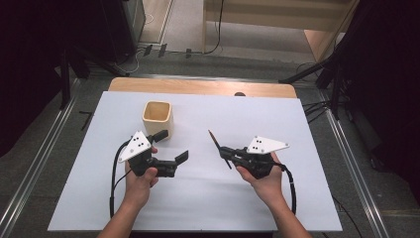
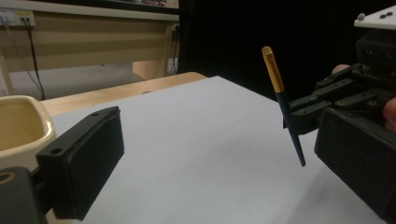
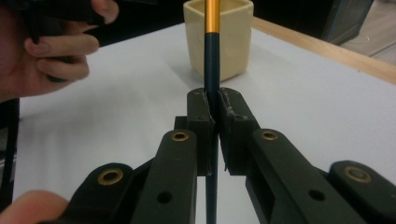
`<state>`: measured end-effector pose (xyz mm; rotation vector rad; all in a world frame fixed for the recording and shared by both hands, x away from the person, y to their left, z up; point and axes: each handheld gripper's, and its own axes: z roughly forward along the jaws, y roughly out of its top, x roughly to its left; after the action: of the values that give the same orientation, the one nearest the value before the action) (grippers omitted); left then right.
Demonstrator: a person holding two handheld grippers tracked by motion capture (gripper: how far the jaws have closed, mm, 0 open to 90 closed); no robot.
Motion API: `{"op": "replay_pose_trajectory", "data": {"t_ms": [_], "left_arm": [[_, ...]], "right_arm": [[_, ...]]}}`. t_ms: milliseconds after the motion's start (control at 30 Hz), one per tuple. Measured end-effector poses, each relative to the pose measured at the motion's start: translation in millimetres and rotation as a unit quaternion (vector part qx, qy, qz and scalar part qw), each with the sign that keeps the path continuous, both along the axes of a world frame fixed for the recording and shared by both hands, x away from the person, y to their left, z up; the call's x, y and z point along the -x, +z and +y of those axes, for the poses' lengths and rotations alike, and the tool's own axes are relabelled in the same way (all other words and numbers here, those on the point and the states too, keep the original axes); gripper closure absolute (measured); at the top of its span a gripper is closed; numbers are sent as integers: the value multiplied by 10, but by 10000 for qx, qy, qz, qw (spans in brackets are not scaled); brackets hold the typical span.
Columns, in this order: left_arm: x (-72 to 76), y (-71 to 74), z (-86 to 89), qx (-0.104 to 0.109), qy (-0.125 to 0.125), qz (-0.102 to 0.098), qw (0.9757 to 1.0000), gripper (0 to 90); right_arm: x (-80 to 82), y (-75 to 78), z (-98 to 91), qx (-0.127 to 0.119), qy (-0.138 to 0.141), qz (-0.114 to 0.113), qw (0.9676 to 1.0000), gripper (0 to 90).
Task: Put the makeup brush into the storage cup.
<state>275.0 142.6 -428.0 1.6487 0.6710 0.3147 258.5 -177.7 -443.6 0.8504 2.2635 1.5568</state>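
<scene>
Cup (image 1: 157, 118): empty, upright | right tool (image 1: 226, 153): clamped on brush (image 1: 216, 142) | left tool (image 1: 173, 145): jaws wide, nothing held

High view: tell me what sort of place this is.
Probably a lab or recording workspace: a white-covered table ringed by dark curtains, metal floor rails, and loose cables running to a wooden bench.

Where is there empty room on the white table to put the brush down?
The white table is bare between the two grippers, along the near edge, and across the far right side. It is crowded only at the far left, where the cream cup stands by the left gripper.
</scene>
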Motion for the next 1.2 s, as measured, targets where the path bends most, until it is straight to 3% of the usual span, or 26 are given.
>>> {"op": "replay_pose_trajectory", "data": {"t_ms": [133, 400, 500, 800, 1000, 1200], "left_arm": [[10, -8, -96, 9, -223, 60, 9997, 90], [61, -16, -290, 28, -600, 251, 9979, 262], [65, -20, -335, 172, -762, 368, 9963, 336], [49, -10, -331, 489, -996, 574, 9922, 553], [24, -28, -346, 599, -1127, 755, 9889, 682], [10, -36, -353, 634, -1139, 878, 9876, 843]], "right_arm": [[66, 20, 51, -131, 78, -201, 9997, 848], [144, -13, 173, -411, 220, -228, 9987, 848], [165, -13, 222, -467, 265, -259, 9982, 848], [201, -61, 314, -485, 336, -245, 9980, 848], [200, -88, 358, -488, 350, -215, 9980, 848], [199, -105, 374, -505, 345, -209, 9979, 848]]}}
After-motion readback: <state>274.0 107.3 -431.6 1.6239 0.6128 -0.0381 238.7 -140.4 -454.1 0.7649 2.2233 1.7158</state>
